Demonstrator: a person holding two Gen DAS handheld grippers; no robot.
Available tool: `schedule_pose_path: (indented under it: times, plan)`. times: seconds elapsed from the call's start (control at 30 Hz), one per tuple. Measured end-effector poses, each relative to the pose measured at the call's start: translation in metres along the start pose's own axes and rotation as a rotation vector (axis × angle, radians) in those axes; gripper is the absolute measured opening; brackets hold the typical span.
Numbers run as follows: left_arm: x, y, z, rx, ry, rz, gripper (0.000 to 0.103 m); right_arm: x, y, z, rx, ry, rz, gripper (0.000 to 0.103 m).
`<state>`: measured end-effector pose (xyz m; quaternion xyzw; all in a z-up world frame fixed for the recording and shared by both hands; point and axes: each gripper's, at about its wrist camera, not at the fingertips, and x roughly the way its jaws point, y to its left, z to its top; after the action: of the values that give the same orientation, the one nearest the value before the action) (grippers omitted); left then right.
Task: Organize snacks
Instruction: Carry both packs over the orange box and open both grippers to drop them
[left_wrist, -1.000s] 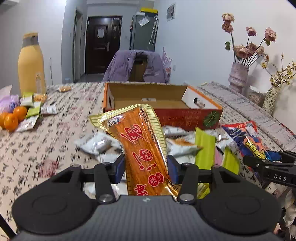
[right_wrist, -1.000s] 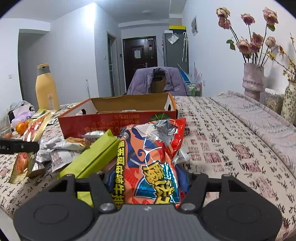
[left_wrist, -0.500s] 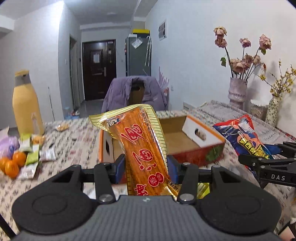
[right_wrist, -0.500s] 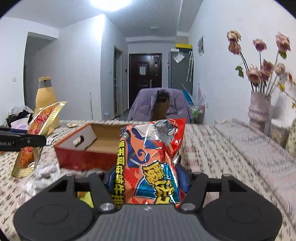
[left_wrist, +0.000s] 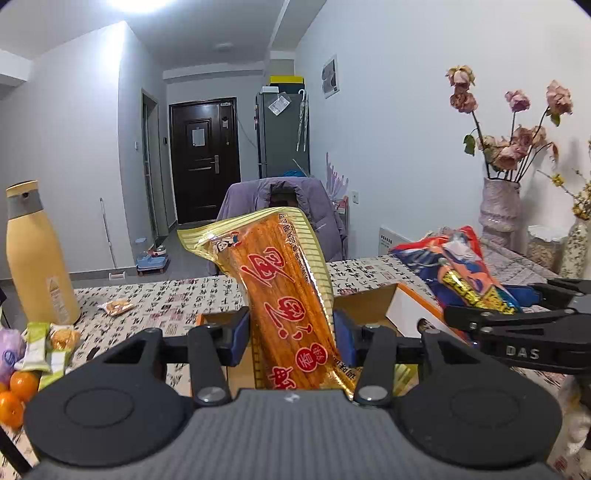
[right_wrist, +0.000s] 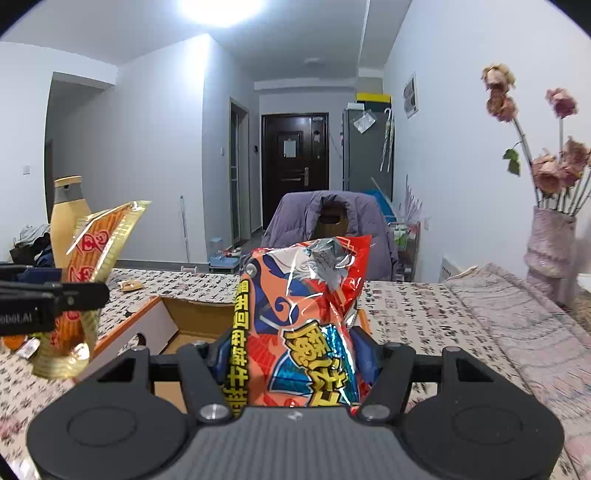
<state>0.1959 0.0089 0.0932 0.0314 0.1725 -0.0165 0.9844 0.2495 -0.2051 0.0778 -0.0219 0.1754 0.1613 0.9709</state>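
While we hold both packs up, the box (left_wrist: 373, 302) lies open just below and ahead. Our left gripper (left_wrist: 291, 328) pinches the orange pack (left_wrist: 284, 295) upright; our right gripper (right_wrist: 295, 354) pinches the red bag (right_wrist: 306, 314).

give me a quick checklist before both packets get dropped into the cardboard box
1. Left gripper shut on the orange-gold snack packet: ok.
2. Right gripper shut on the red-blue snack bag: ok.
3. Cardboard box open at the top: ok.
4. Both packets lifted off the table: ok.
5. Room on the box floor for both: cannot tell, the grippers hide most of it.
6. Grippers apart, not touching: ok.
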Motion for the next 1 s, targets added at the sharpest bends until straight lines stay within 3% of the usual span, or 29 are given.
schedule_pose_path:
  times: [0.13,0.37,0.5,0.77,0.87,0.9,1.0]
  plan:
    - [0.033,0.000,0.003,-0.005,0.017,0.014,0.048,0.040,-0.001,0.009,0.011,0.043,0.005,0.062]
    - [0.091,0.009,-0.019,-0.025,0.103,0.049,0.048,0.094,-0.001,-0.012,0.035,0.138,0.018,0.062]
    - [0.112,0.012,-0.039,-0.045,0.150,0.066,0.048,0.108,-0.002,-0.029,0.041,0.157,0.027,0.062]
    - [0.119,0.022,-0.055,-0.063,0.197,0.020,0.050,0.111,0.004,-0.042,0.012,0.202,0.043,0.064]
    - [0.120,0.026,-0.056,-0.084,0.201,0.024,0.061,0.109,0.006,-0.044,0.007,0.199,0.041,0.067]
    - [0.119,0.026,-0.056,-0.088,0.196,0.032,0.069,0.108,0.005,-0.043,0.010,0.195,0.042,0.077]
    - [0.112,0.025,-0.053,-0.091,0.157,0.045,0.084,0.107,0.001,-0.040,0.015,0.174,0.040,0.088]
